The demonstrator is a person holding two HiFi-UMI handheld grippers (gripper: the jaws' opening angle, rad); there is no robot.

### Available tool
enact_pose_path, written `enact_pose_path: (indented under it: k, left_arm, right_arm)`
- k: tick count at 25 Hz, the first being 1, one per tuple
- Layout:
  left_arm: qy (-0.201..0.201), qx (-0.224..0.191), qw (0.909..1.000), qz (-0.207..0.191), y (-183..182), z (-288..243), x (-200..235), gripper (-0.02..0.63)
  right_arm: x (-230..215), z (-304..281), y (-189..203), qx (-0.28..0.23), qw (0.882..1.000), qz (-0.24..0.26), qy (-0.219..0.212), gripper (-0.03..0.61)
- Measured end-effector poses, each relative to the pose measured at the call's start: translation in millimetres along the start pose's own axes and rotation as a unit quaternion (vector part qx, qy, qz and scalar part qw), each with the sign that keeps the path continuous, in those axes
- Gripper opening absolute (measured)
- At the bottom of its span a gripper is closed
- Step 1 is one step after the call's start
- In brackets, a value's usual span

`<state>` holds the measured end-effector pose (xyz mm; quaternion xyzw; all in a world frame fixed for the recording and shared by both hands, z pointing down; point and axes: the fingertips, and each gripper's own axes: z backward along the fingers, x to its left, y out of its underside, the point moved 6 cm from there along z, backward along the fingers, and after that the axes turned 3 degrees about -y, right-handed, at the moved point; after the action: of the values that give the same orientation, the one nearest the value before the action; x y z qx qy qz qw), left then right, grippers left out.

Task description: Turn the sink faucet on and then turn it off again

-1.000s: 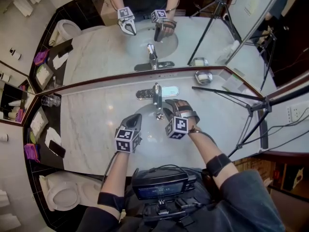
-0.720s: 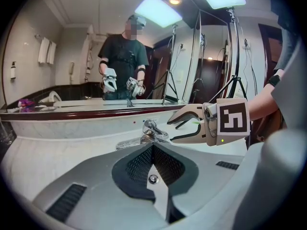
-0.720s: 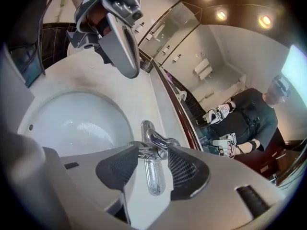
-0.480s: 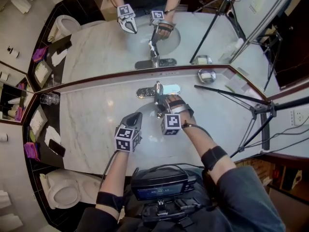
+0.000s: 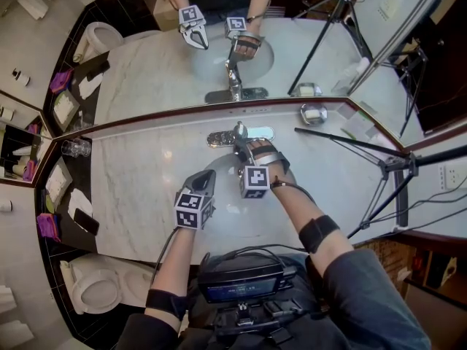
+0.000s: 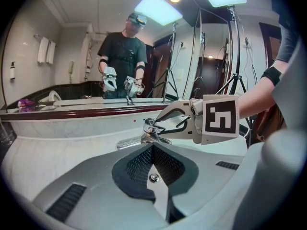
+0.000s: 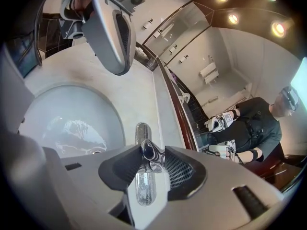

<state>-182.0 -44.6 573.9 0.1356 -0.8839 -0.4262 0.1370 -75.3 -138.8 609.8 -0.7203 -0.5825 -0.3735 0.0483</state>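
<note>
Surveying the counter with the faucet [image 5: 238, 133] as our reference, we note first, well to its left by the mirror, a group of clear glasses [image 5: 76, 150]; we cannot tell whether anything is in them. Closer in, left of the faucet and on our side of it, the left gripper [image 5: 205, 176] hovers at the edge of the sink basin [image 7: 57, 109] with its jaws fully together and nothing between them. The basin below the faucet shows a glistening patch near the drain, either water or glare, and we cannot say which. No stream is visible at the spout. At the faucet itself, the right gripper [image 5: 244, 152] has its jaws on either side of the faucet lever [image 7: 150, 153]. They have just been closing, and the pads appear to bear on the lever's two flanks. We judge the lever to be rigid polished metal, slick under the pads and fixed to its pivot, so it should swing with modest effort rather than lift away. The sound hold is squarely across the flanks near its free end, lest the pads skate off. Right of the faucet, by the mirror, a small dish [image 5: 311, 114] holds a pale item too small to identify.
</note>
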Motion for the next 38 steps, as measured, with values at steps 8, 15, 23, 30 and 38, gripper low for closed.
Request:
enact_pose_path:
  k: [8,15,23,30,38]
  left_arm:
    - [-0.004,0.003,1.0,0.003,9,6,-1,0.0]
    - [-0.003,0.003,1.0,0.003,10,7,-1,0.0]
    - [0.0,0.002,1.0,0.004,8,5,-5,0.0]
    - [-0.004,-0.001,1.0,0.006,9,6,-1,0.0]
    - [-0.009,-0.006,0.9999,0.008,5,5,0,0.0]
  right_arm:
    - [-6,1,-1,0.001,0.999,-0.034,-0.012,0.179]
    - [-35,7,1,-0.011,0.996,-0.084,0.01,0.173]
    - [-50,6,6,-0.013,0.995,-0.101,0.005,0.167]
    - [-49,6,5,-0.006,0.994,-0.113,-0.002,0.163]
    - [-42,8,11,0.012,0.992,-0.126,-0.022,0.163]
